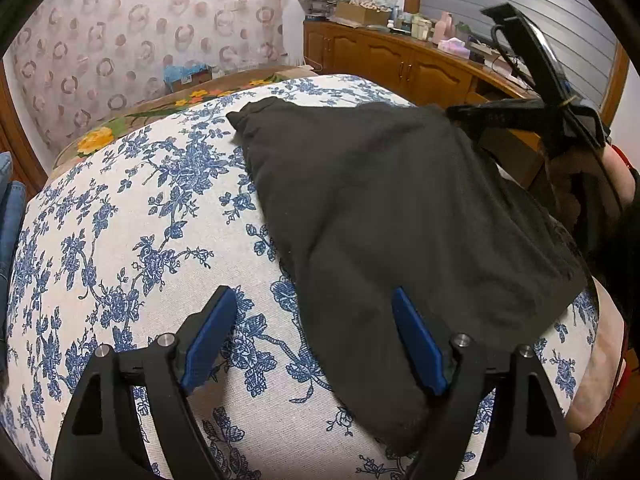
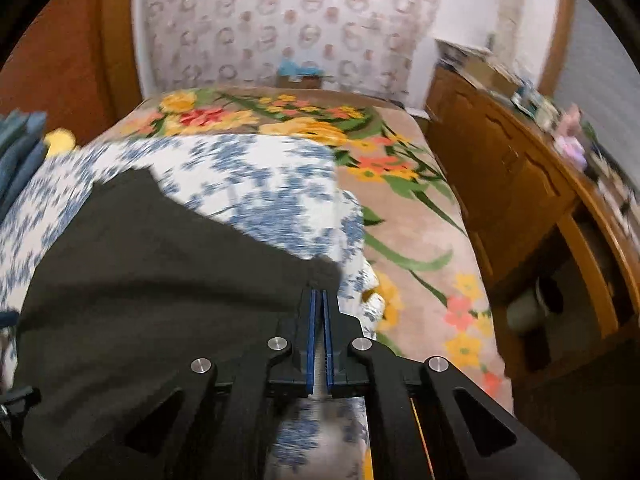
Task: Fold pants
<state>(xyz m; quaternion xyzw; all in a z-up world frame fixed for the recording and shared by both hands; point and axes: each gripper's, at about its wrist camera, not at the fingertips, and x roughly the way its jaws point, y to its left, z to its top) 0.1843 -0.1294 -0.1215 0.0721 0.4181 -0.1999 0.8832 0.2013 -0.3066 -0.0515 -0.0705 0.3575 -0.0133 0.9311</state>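
- Two grippers work over a blue-flowered sheet (image 1: 120, 240) on a bed.
- At the left, the left gripper (image 1: 316, 336) stands wide apart and grips nothing; its right finger (image 1: 416, 344) lies over the near edge of the black pants (image 1: 400, 208).
- The pants lie spread across the sheet's middle and right.
- At the right, the right gripper (image 2: 319, 296) is pinched tight on the pants' far-right corner.

Soft even light; right wrist view motion-blurred.
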